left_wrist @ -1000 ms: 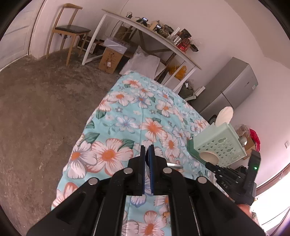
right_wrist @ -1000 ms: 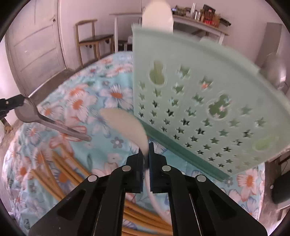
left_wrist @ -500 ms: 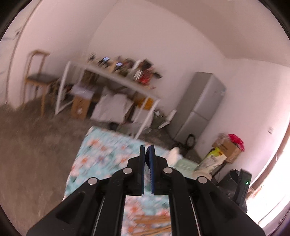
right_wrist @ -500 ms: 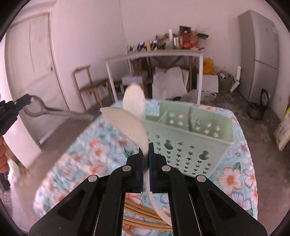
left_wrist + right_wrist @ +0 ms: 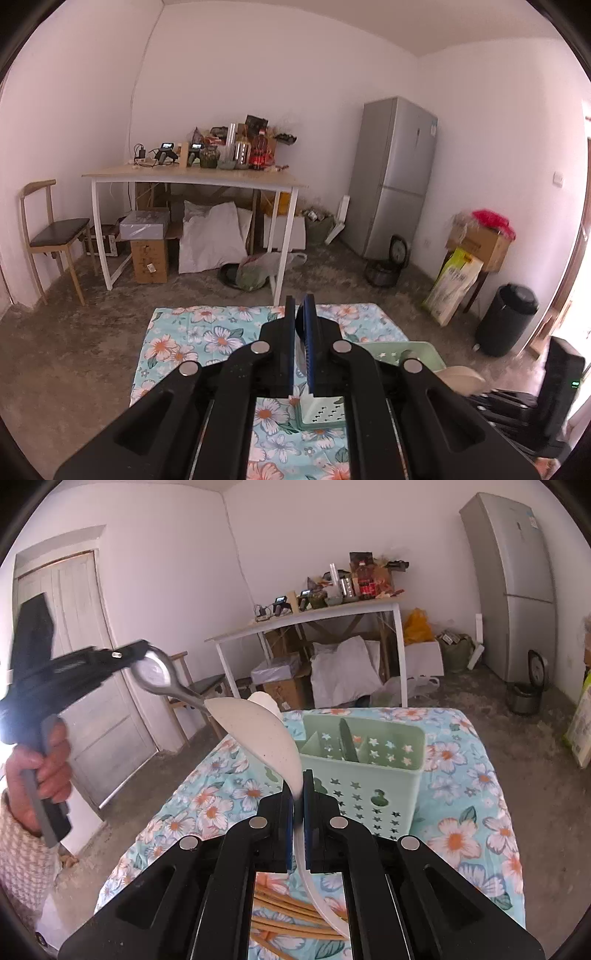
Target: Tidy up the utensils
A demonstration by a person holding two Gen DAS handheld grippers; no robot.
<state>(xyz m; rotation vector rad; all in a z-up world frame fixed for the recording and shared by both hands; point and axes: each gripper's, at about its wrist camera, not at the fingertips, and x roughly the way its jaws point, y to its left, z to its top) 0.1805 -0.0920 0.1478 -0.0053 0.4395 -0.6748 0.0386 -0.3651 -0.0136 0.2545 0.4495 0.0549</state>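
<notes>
My right gripper [image 5: 297, 775] is shut on a white plastic spoon [image 5: 258, 734], held up in the air in front of the mint green utensil caddy [image 5: 373, 775], which stands on the floral cloth [image 5: 472, 812]. Another white spoon [image 5: 264, 701] stands in the caddy. My left gripper [image 5: 142, 651] shows at the left of the right wrist view, shut on a metal spoon [image 5: 159, 675] by its bowl. In the left wrist view the left gripper [image 5: 300, 301] is shut, with the caddy [image 5: 402, 352] below right. Wooden chopsticks [image 5: 291, 912] lie on the cloth under the right gripper.
A white table [image 5: 195, 177] with clutter stands at the back wall, with boxes and bags under it. A wooden chair [image 5: 48, 232] is at the left, a grey fridge [image 5: 395, 177] at the right and a black bin [image 5: 506, 317] near the doorway.
Both grippers have risen well above the table and tilted up with their spoons. The caddy now lies further below and ahead.
</notes>
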